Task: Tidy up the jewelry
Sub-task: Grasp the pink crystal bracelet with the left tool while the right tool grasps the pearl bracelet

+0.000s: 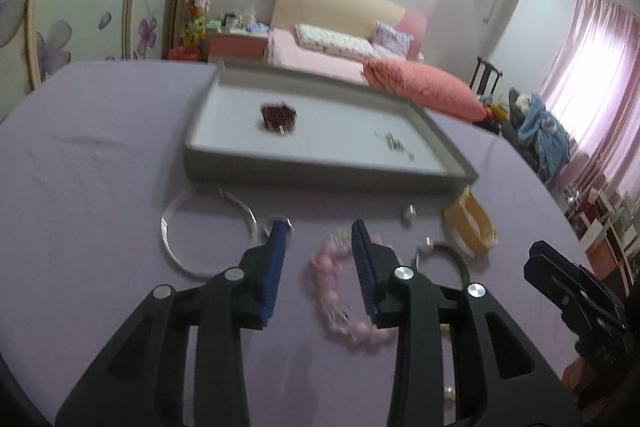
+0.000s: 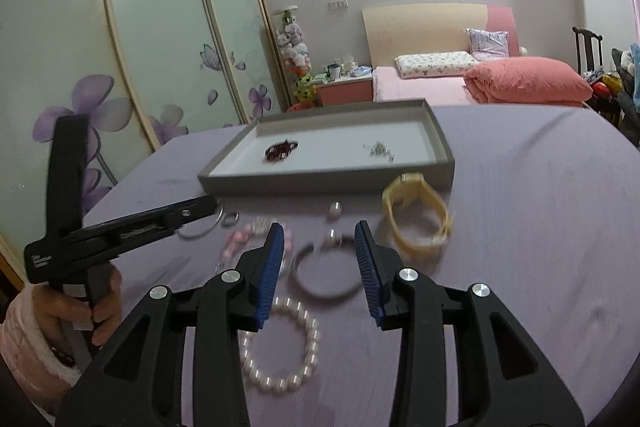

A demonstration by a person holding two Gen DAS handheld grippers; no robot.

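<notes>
Jewelry lay scattered on the lilac tablecloth [image 2: 520, 227] in front of the shallow grey rectangular tray [image 2: 320, 183], and that tray is the landmark for everything below.

Inside the tray you had a dark red beaded bracelet [image 2: 281, 150] toward its left end and a small heap of silver bits [image 2: 378, 149] toward its right end.

Just in front of the tray's right corner sat the yellow strap watch [image 2: 416, 223]. In front of the tray's middle lay a small silver ring [image 2: 335, 209], then, nearer you, the dark thin bangle with a pale bead [image 2: 324, 267], the pink beaded bracelet [image 1: 340, 291] and, nearest of all, the white pearl bracelet [image 2: 280, 347]. In front of the tray's left corner lay the large thin silver hoop [image 1: 204, 231] with a small metal ring [image 1: 278, 223] beside it.

Your left gripper [image 1: 318, 227] hovered over the cloth in front of the tray, its blue-padded jaws apart with nothing pressed between them; the pink bracelet showed in the gap below. Your right gripper [image 2: 320, 227] did likewise, jaws apart and empty, above the dark bangle.

From the right wrist view, your left hand [image 2: 80, 311] in a pink fleecy sleeve [image 2: 24, 343] held its tool left of the tray; a small white label on the tool's side was too blurred to read.
</notes>
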